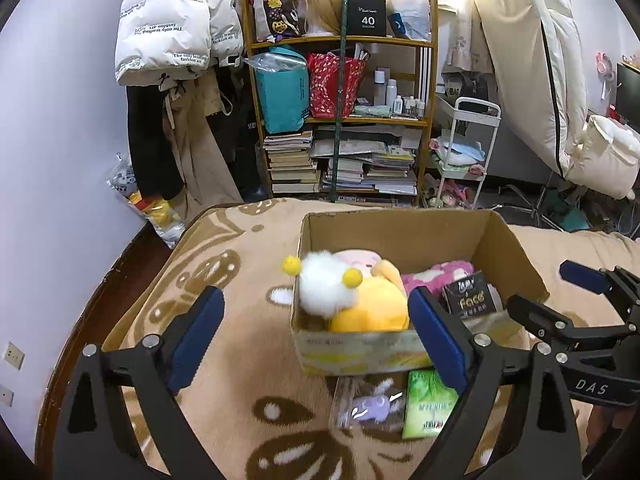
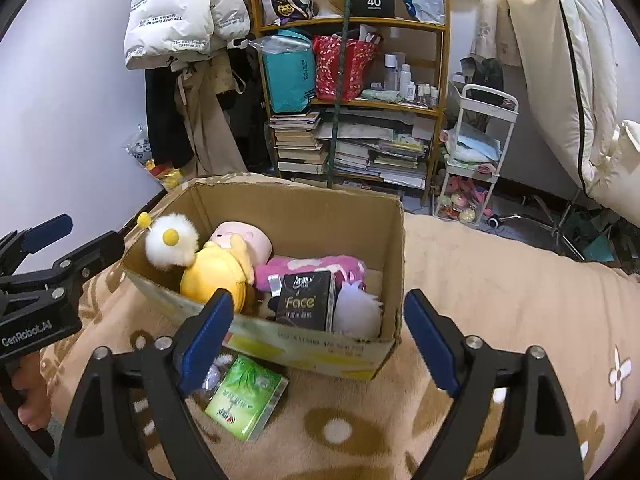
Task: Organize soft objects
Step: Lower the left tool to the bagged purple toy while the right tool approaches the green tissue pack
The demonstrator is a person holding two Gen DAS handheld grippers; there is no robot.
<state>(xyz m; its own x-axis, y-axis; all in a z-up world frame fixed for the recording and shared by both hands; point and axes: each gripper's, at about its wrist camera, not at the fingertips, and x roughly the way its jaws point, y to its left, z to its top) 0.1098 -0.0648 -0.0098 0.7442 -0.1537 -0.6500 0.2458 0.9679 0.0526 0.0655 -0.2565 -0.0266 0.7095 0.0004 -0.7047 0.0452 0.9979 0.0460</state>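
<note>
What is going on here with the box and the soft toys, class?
A person holds tongs in each hand above a blanket-covered bed. Both the left tongs and the right tongs are open and empty. The cardboard box already holds plush toys and a black tissue pack. A green tissue pack lies outside.

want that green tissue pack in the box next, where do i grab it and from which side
Grip the green tissue pack across its two long side edges, coming down from above. It lies flat on the blanket, just in front of the cardboard box, so its broad printed face is up and only its thin sides offer opposing surfaces. The right gripper stands open, probably wide enough to span it.
</note>
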